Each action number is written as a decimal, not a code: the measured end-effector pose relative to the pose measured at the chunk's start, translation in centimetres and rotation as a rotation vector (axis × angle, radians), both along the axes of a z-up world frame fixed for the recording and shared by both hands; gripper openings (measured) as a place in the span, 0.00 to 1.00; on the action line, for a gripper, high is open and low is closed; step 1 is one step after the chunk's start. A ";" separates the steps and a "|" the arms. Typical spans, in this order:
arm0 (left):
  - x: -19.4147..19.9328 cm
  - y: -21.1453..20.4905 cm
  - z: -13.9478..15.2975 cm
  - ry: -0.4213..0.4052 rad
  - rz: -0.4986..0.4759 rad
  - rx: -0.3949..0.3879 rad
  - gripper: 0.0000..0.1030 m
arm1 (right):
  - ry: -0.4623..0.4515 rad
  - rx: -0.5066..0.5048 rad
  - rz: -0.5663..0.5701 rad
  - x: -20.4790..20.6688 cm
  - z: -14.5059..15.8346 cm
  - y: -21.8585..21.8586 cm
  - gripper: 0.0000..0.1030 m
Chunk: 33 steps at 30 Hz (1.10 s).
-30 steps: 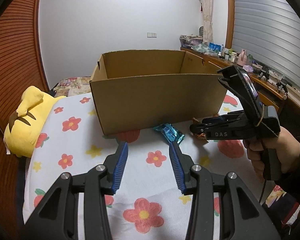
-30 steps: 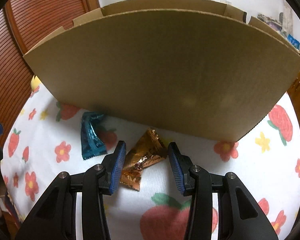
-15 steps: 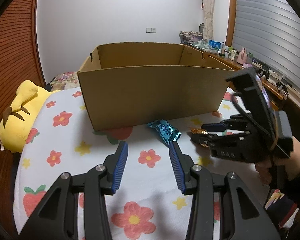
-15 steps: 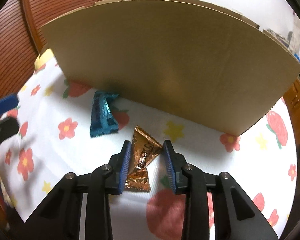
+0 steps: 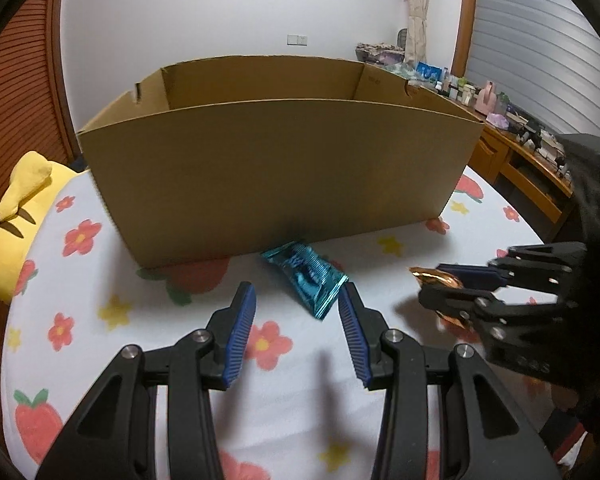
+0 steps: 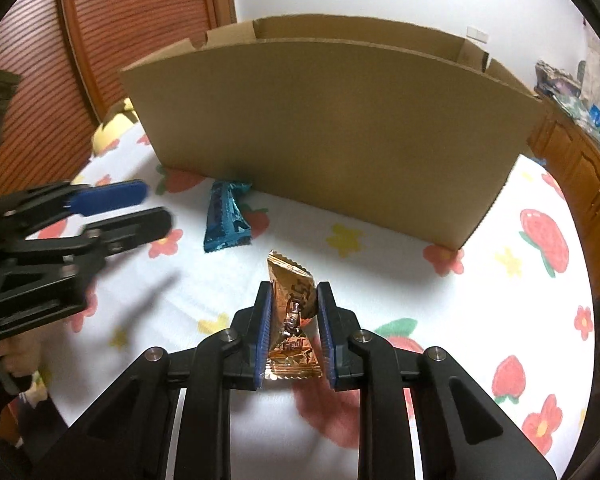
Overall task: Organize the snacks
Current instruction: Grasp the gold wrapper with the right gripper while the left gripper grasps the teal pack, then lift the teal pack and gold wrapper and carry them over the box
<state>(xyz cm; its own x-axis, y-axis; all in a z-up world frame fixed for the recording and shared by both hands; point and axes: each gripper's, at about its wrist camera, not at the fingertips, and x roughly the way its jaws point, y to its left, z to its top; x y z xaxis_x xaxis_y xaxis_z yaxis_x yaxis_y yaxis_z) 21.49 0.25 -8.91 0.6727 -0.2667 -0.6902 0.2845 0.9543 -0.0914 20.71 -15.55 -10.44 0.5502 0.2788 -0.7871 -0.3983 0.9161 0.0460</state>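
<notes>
The right gripper [image 6: 291, 320] is clamped on the orange snack packet [image 6: 293, 322]; next it should lift it into the cardboard box [image 6: 332, 132]. The left gripper [image 5: 296, 320], jaws apart, approaches the blue packet [image 5: 306, 280] lying on the floral bedcover [image 5: 292, 412] at the box's front wall.

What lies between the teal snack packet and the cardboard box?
Only bare floral cloth; in the left wrist view, the teal snack packet lies just before the cardboard box.

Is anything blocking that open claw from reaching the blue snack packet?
Nothing visible does. The blue packet lies on the flowered cloth just ahead of the open left gripper, in front of the cardboard box; bare cloth lies between them.
</notes>
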 end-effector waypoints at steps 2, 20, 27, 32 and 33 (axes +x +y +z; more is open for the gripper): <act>0.9 -0.3 -0.2 0.019 -0.002 -0.012 0.42 | -0.010 0.012 0.001 -0.2 0.2 -0.1 0.19; 5.3 -2.1 -2.9 0.126 0.020 0.012 0.45 | -0.029 0.091 0.020 -0.4 0.7 -0.9 0.19; 4.3 -2.9 -3.0 0.096 -0.002 0.045 0.26 | -0.026 0.099 0.019 -0.4 0.7 -1.2 0.19; 2.8 -2.9 -2.9 0.086 -0.014 0.051 0.23 | -0.026 0.098 0.010 -0.5 0.6 -1.2 0.19; 2.5 -2.7 -2.8 0.086 -0.016 0.047 0.23 | -0.027 0.097 0.007 -0.5 0.5 -1.2 0.19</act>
